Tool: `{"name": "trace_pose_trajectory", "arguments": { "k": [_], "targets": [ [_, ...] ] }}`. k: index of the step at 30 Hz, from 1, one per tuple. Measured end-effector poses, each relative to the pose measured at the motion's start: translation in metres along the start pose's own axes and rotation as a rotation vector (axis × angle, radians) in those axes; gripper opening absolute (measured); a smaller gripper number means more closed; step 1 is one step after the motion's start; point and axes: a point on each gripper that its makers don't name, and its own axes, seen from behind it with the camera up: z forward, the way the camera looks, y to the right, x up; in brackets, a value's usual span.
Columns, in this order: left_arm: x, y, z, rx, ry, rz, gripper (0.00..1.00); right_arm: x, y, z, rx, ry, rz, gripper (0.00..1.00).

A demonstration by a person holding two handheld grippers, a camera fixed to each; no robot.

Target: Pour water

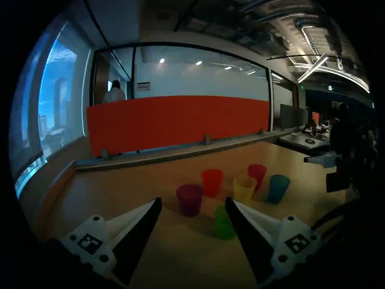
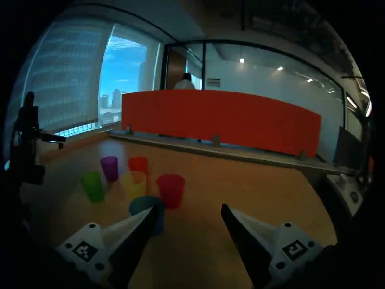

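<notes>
Several plastic cups stand in a cluster on the wooden table [image 1: 144, 183]: purple [image 1: 189, 199], orange [image 1: 212, 182], yellow [image 1: 244, 188], red [image 1: 257, 175], teal [image 1: 278, 188] and green [image 1: 224, 222]. My left gripper [image 1: 192, 199] is open above the table's near side, and the green cup sits just inside its right finger [image 1: 243, 231]. In the right gripper view the same cups appear as green [image 2: 92, 186], purple [image 2: 109, 167], orange [image 2: 138, 165], yellow [image 2: 133, 184], red [image 2: 171, 190] and teal [image 2: 147, 209]. My right gripper [image 2: 189, 207] is open, its left finger [image 2: 137, 231] overlapping the teal cup. I cannot tell whether any cup holds water.
A long orange partition [image 1: 178, 120] runs along the table's far edge, with a glass wall behind it and a person [image 1: 114, 91] beyond. Windows [image 2: 122, 82] line one side. Desks with monitors [image 1: 293, 115] stand past the table's end. The other gripper [image 2: 29, 139] is a dark shape at the side.
</notes>
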Motion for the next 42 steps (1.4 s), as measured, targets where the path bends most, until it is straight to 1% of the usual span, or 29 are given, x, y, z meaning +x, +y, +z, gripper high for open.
{"name": "trace_pose_trajectory", "arguments": {
  "k": [3, 6, 11, 14, 18, 23, 26, 30, 33, 38, 42],
  "targets": [
    [0.003, -0.003, -0.001, 0.051, 0.039, -0.004, 0.98, -0.002, 0.007, 0.0, -0.06, 0.028, 0.019, 1.0],
    [0.009, -0.006, -0.001, 0.09, 0.076, -0.025, 0.98, 0.0, 0.013, 0.0, -0.111, 0.06, 0.041, 1.0],
    [0.019, -0.012, -0.003, 0.139, 0.131, -0.049, 0.98, 0.007, 0.021, -0.002, -0.17, 0.117, 0.071, 1.0],
    [0.02, -0.017, -0.004, 0.169, 0.144, -0.044, 0.98, 0.009, 0.026, -0.004, -0.197, 0.134, 0.082, 1.0],
    [0.019, -0.022, -0.004, 0.206, 0.154, -0.042, 0.98, 0.012, 0.03, -0.006, -0.214, 0.149, 0.087, 1.0],
    [0.018, -0.022, -0.002, 0.23, 0.172, -0.071, 0.98, 0.017, 0.032, -0.004, -0.214, 0.169, 0.11, 1.0],
    [0.017, -0.024, -0.001, 0.253, 0.18, -0.078, 0.98, 0.021, 0.034, -0.004, -0.214, 0.182, 0.129, 1.0],
    [0.015, -0.028, -0.001, 0.291, 0.189, -0.061, 0.98, 0.025, 0.039, -0.005, -0.227, 0.198, 0.151, 1.0],
    [0.016, -0.031, -0.001, 0.323, 0.205, -0.042, 0.99, 0.025, 0.042, -0.006, -0.239, 0.202, 0.156, 1.0],
    [0.01, -0.035, 0.001, 0.363, 0.223, -0.036, 0.98, 0.024, 0.047, -0.007, -0.259, 0.203, 0.143, 1.0],
    [0.003, -0.037, 0.004, 0.375, 0.234, -0.027, 0.98, 0.024, 0.05, -0.007, -0.275, 0.202, 0.135, 1.0]
  ]
}}
